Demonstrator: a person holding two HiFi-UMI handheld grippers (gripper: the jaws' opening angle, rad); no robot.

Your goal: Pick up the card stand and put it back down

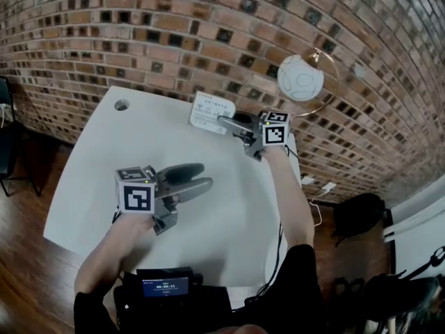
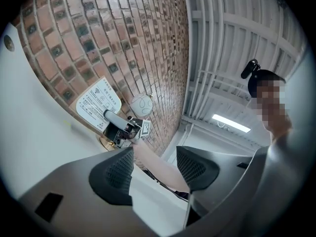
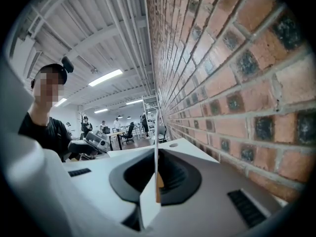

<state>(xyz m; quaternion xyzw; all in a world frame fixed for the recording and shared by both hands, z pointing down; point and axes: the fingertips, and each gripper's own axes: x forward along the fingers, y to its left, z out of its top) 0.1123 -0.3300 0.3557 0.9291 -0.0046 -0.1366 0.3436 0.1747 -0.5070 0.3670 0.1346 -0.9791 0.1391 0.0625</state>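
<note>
The card stand (image 1: 212, 112) is a white printed card on a small wooden base. It is at the far side of the white table (image 1: 90, 186), close to the brick wall. My right gripper (image 1: 227, 122) is shut on it. In the right gripper view the card stand (image 3: 156, 152) shows edge-on, pinched between the two dark pads. The left gripper view shows the card stand (image 2: 98, 100) face-on, with the right gripper (image 2: 109, 116) at its lower edge. Whether its base touches the table is hidden. My left gripper (image 1: 201, 177) hovers open and holds nothing over the near left of the table.
A lamp with a white globe (image 1: 300, 77) and a brass hoop stands at the table's far right corner. A round cable hole (image 1: 122, 105) is at the far left. A black device with a screen (image 1: 165, 284) sits at the near edge. Cables (image 1: 316, 183) hang off the right side.
</note>
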